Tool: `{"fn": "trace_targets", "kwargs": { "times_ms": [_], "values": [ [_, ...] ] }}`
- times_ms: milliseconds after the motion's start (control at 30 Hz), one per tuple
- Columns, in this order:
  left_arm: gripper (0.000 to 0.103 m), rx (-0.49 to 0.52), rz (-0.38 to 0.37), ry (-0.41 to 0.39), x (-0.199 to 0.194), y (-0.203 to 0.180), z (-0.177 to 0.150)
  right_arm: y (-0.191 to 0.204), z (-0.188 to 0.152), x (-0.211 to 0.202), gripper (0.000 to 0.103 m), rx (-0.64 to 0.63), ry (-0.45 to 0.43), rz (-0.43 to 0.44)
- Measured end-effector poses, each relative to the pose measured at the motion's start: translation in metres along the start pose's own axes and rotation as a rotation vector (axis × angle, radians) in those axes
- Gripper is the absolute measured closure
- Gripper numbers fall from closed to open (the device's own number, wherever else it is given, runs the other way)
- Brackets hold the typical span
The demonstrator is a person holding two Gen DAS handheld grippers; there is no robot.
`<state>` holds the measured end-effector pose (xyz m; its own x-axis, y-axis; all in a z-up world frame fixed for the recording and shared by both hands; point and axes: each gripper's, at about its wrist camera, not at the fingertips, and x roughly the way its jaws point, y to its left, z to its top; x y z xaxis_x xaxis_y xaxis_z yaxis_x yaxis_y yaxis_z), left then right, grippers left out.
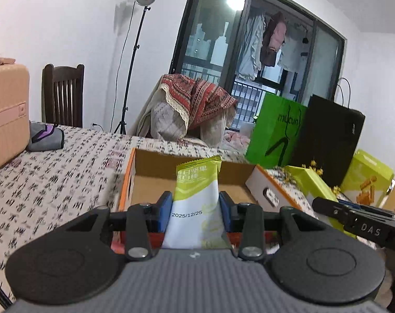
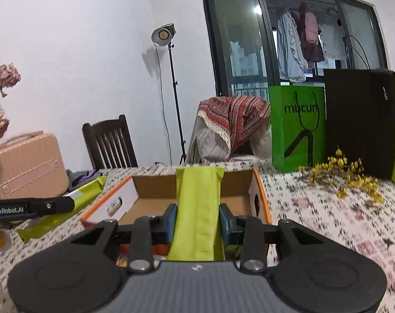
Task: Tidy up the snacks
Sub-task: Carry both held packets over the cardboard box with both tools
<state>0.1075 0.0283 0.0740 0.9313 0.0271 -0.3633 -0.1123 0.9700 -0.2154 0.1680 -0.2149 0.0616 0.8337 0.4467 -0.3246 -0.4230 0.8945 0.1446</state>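
Above the open cardboard box on the worktop, the left hand-held gripper is clamping a green-and-white snack packet, its lower end hidden by the body. The right hand-held gripper is pinching a plain green packet, its print facing away.

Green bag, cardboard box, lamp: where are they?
Green bag [image 2: 297,127], right wrist view, on its front.
Cardboard box [image 1: 155,182], left wrist view, on its inner wall.
Lamp [image 2: 162,35], right wrist view, on its head.

Green paper bag, black bag, pink case, studio lamp, wooden chair
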Motion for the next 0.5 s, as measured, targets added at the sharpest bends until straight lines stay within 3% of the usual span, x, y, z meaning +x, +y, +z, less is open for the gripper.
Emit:
{"fn": "trace_targets", "kwargs": {
  "times_ms": [500],
  "values": [
    [0.064,-0.035,0.049,0.037,0.082,-0.013,0.044,-0.014,0.045,0.103,0.07,0.066,0.082,-0.036]
  ]
}}
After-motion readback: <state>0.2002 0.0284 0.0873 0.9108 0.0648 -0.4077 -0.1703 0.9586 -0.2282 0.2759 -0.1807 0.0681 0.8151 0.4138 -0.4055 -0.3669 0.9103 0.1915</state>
